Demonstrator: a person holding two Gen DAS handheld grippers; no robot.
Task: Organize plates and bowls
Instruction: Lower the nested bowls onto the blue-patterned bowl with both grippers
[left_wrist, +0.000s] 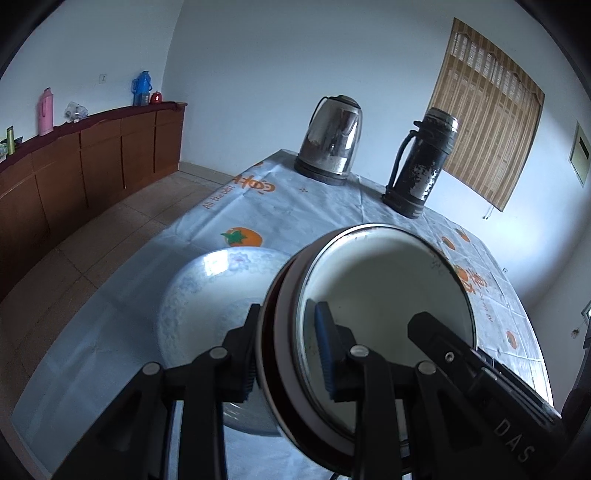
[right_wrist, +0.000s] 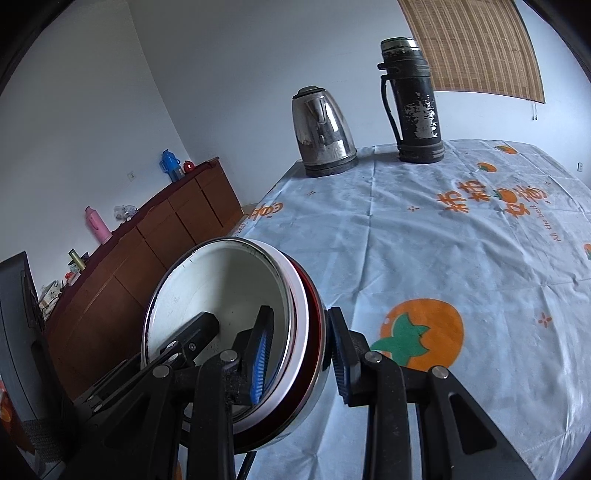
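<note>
Carrying stacked bowls (left_wrist: 388, 314) w/ left gripper (left_wrist: 288, 354) & right gripper (right_wrist: 301, 354) each pinching opposite rims; keeping both level above plate (left_wrist: 207, 295) seems wise.

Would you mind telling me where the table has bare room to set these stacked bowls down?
Free: tablecloth between the stacked bowls, kettle and flask. Crowded: the left side, where the patterned plate lies beside the bowls.

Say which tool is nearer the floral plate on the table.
Left. The left tool grips the bowl stack right above the floral plate; the right tool clamps the stack's opposite rim, farther away.
</note>
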